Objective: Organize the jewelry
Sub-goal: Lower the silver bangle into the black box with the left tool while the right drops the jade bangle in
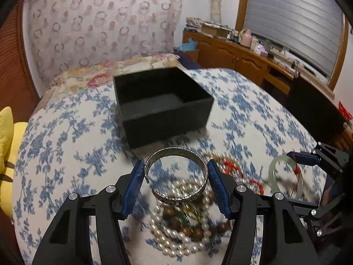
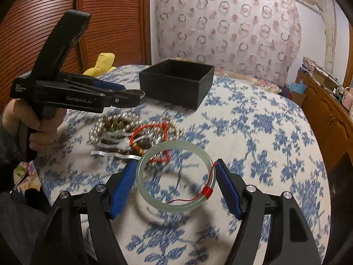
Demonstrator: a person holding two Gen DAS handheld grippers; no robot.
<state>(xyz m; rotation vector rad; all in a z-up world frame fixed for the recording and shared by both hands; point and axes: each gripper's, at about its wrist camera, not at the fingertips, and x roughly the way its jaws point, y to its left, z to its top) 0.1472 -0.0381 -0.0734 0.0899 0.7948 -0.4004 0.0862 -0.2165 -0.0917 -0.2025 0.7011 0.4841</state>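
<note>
My left gripper (image 1: 176, 176) is shut on a silver cuff bracelet (image 1: 176, 152), held above the bed; the gripper also shows in the right wrist view (image 2: 132, 93). My right gripper (image 2: 176, 180) is shut on a pale green jade bangle (image 2: 176, 206) with a red thread; the bangle also shows in the left wrist view (image 1: 272, 172). An open black box (image 1: 163, 105) (image 2: 176, 81) stands beyond both, and I see nothing inside it. A heap of pearl strands, wooden beads and red cord (image 1: 187, 227) (image 2: 136, 132) lies on the bedspread below the grippers.
The blue-flowered bedspread (image 1: 66, 154) covers the bed. A yellow plush toy (image 1: 6, 154) lies at its left edge. A wooden cabinet (image 1: 242, 61) with clutter stands to the right, a patterned curtain (image 2: 220, 33) behind.
</note>
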